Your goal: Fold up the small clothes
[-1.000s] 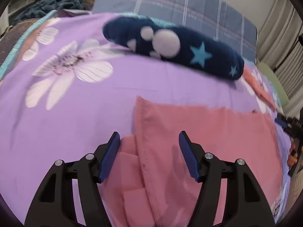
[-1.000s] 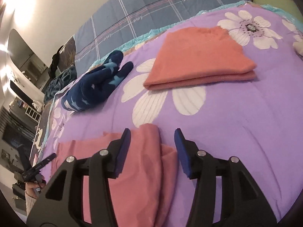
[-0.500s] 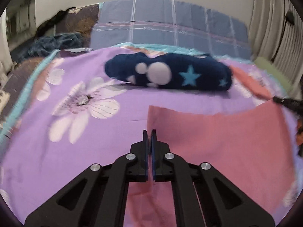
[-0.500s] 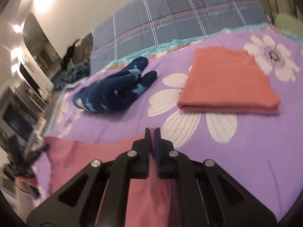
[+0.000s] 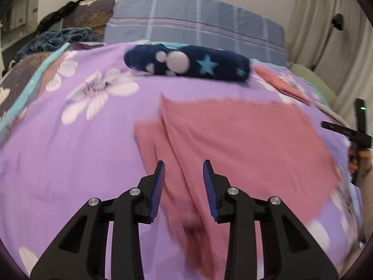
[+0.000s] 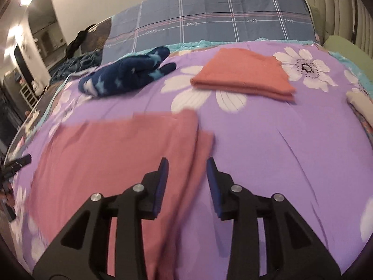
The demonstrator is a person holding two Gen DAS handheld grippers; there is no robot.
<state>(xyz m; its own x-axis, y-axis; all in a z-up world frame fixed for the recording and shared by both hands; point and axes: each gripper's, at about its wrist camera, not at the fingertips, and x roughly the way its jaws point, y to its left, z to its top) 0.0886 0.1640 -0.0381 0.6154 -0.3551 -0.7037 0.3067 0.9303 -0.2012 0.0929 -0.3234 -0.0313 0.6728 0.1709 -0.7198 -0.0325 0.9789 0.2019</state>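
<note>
Left gripper: we hold it low over the near edge of the bed, aimed toward the head of the bed; jaws apart, with nothing pinched, straddling the left hem of the pink cloth.
Right gripper: we hold it low and level at the near edge too, pointing toward the head end; jaws apart, astride the cloth's right edge, gripping nothing.
Pink cloth: it lies spread on the purple flowered bedspread along the near edge of the bed, between our two grippers, a narrow underlayer peeking out at each side; parts of it are blurred.
Right hand: seen from the left wrist view at the right edge of the bed, fingers wrapped round the black handle.
Navy star-print garment: bundled toward the head of the bed, well apart from the pink cloth.
Orange folded cloth: it sits flat toward the far right corner, beside the navy bundle, not touching it.
Blue plaid bedding: across the head end.
</note>
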